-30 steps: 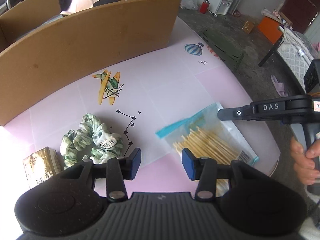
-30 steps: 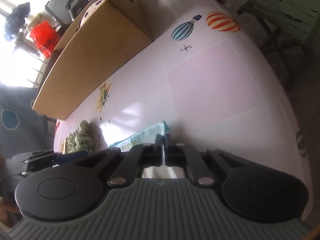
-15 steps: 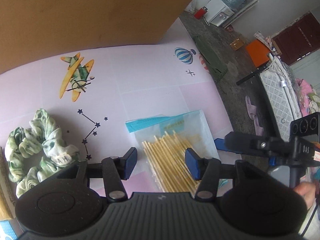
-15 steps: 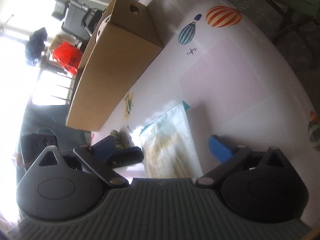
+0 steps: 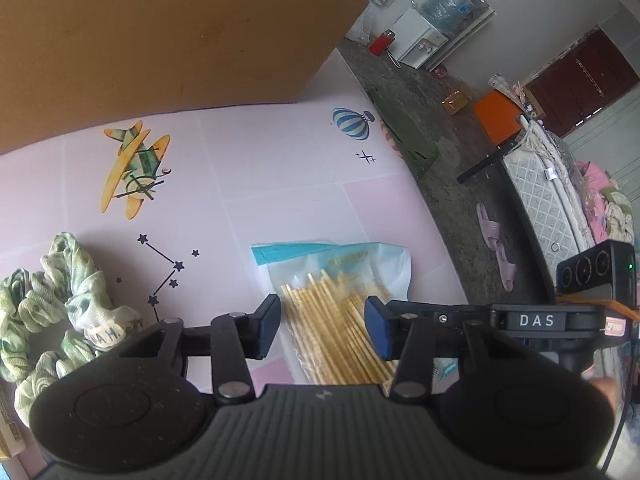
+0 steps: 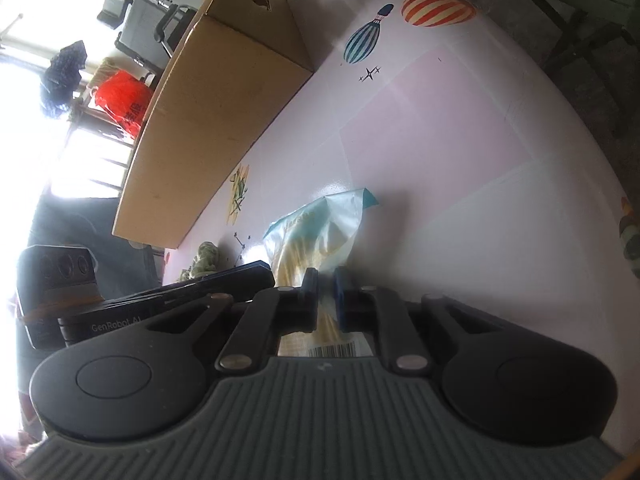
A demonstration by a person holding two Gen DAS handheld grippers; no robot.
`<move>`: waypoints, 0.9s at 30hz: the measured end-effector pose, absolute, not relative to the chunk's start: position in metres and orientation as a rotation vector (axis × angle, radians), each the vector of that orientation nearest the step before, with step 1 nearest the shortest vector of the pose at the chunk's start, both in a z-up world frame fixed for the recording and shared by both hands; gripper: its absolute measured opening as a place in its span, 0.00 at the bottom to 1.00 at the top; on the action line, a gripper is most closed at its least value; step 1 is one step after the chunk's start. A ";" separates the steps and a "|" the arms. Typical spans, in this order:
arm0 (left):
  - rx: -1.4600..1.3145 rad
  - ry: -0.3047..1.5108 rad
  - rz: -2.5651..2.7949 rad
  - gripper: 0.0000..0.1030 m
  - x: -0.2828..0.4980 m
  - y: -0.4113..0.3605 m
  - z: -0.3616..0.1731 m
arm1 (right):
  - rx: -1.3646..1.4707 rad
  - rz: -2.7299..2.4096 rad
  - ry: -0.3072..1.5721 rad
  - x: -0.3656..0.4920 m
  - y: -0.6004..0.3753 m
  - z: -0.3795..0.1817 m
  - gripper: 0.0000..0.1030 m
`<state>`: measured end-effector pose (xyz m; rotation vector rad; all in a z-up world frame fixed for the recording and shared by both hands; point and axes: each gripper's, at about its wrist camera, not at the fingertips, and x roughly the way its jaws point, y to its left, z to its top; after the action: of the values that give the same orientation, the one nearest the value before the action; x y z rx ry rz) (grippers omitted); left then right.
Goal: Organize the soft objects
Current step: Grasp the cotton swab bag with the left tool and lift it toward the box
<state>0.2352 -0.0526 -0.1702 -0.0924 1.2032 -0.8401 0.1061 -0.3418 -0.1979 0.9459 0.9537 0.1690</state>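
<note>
- Since a second ago both grippers have dropped toward the plastic bag of bamboo sticks (image 5: 340, 300) on the pink play mat (image 5: 280, 160); the plush toy visible earlier in the cardboard box (image 5: 160, 40) is out of frame now.
- right gripper (image 6: 326, 300): jaws have just been closing after standing wide half a second back, and now pinch the near part of the bag with only a sliver of gap. Film bunches up between the pads; the far end looks lifted and crumpled.
- left gripper (image 5: 322, 330): about half open, jaws have just eased in slightly, the bag lies below and between them, pads not pressing on it. Holds nothing.
- Green scrunchie (image 5: 60, 312) sits on the mat to the left of the left gripper, untouched, well short of the box. It is the plainly soft item here.
- Risk: the pinch is on loose film, not the sticks. On lifting, the film can slide out or the bag can swing and spill if its blue seal end is not shut; cannot tell if it is.
- Risk: both grippers crowd the same bag; the left pad can foul the right finger beside it.
- Risk: rigid sticks in the box would be a sorting error, judging from the task wording.
</note>
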 end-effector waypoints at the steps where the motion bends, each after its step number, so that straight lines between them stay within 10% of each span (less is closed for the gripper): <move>1: -0.103 1.211 -0.836 0.48 0.237 -0.051 -0.170 | 1.005 0.188 0.927 0.102 -0.346 -0.201 0.06; 24: -0.673 1.385 -0.926 0.93 0.269 -0.029 -0.208 | 1.624 0.464 0.534 0.080 -0.375 -0.194 0.00; 27: -0.918 1.321 -1.005 0.87 0.270 -0.024 -0.217 | 1.701 0.518 0.496 0.081 -0.373 -0.189 0.00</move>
<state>0.2696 -0.0239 -0.2165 -0.9183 1.3212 -1.0049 0.0805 -0.3732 -0.1894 1.7013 0.4964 0.5185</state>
